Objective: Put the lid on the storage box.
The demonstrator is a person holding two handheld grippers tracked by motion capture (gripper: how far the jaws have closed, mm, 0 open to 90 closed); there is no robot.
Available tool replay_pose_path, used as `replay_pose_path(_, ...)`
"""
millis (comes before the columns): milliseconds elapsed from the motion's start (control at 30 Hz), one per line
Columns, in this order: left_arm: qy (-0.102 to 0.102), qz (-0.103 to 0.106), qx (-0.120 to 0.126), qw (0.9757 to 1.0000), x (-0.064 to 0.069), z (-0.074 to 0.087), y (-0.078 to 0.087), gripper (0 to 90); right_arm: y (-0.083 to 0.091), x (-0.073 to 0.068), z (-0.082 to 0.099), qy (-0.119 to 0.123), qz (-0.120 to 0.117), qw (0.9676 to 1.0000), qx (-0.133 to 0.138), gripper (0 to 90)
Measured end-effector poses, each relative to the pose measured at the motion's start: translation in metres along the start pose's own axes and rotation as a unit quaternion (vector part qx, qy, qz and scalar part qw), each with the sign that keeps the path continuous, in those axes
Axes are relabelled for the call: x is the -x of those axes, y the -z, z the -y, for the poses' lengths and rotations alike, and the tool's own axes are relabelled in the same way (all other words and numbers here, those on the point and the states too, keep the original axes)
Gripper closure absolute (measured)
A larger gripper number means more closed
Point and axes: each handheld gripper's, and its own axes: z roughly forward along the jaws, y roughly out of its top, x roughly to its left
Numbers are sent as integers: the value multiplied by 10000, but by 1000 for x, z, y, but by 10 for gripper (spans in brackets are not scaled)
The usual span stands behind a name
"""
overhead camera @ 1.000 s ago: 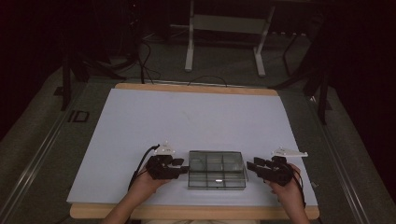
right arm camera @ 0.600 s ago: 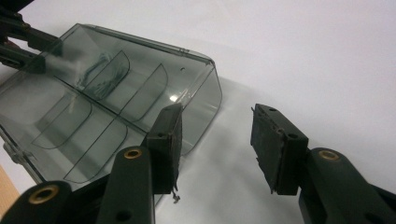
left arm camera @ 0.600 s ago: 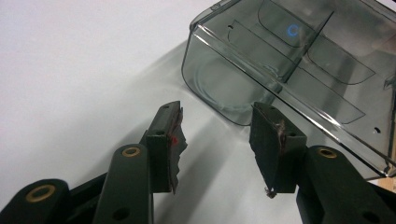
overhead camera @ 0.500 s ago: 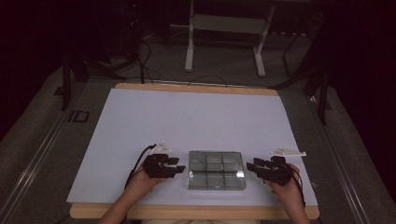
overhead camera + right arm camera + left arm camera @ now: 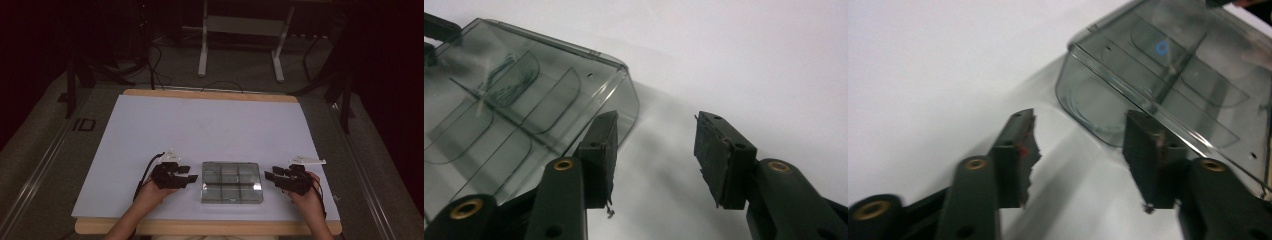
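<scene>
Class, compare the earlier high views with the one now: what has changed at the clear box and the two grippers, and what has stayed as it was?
Both grippers have drawn back sideways from the clear box: the left gripper to the left, the right gripper to the right. The jaws of both have just been opening, and nothing is between them now. The box stays in place on the white table, near its front edge.

table [image 5: 210, 96]: white sheet [image 5: 210, 130] | on sheet: clear compartment box [image 5: 232, 182], near edge
</scene>
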Motion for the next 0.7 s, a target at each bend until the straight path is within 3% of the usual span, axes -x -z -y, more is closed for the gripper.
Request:
replay_pose_path(133,44,-53,103,9999,-3,-3,2,375,-2,3,-2,31,23,10000,55,483)
replay_pose_path(200,18,127,153,9998,-6,-4,3,293,-2,4,-2,72,60,9999,73,470)
replay_pose_path(400,61,29,216,9997,-10,-8,3,203,-3,8,-2,143,108,9998,86,412)
replay_pose_path(600,-51,-104,215,9997,-12,-8,2,141,-4,10,-2,182,129,9997,92,340)
replay_pose_path(700,26,-184,214,9996,-16,-7,2,18,-5,11,-2,229,78,9997,43,282)
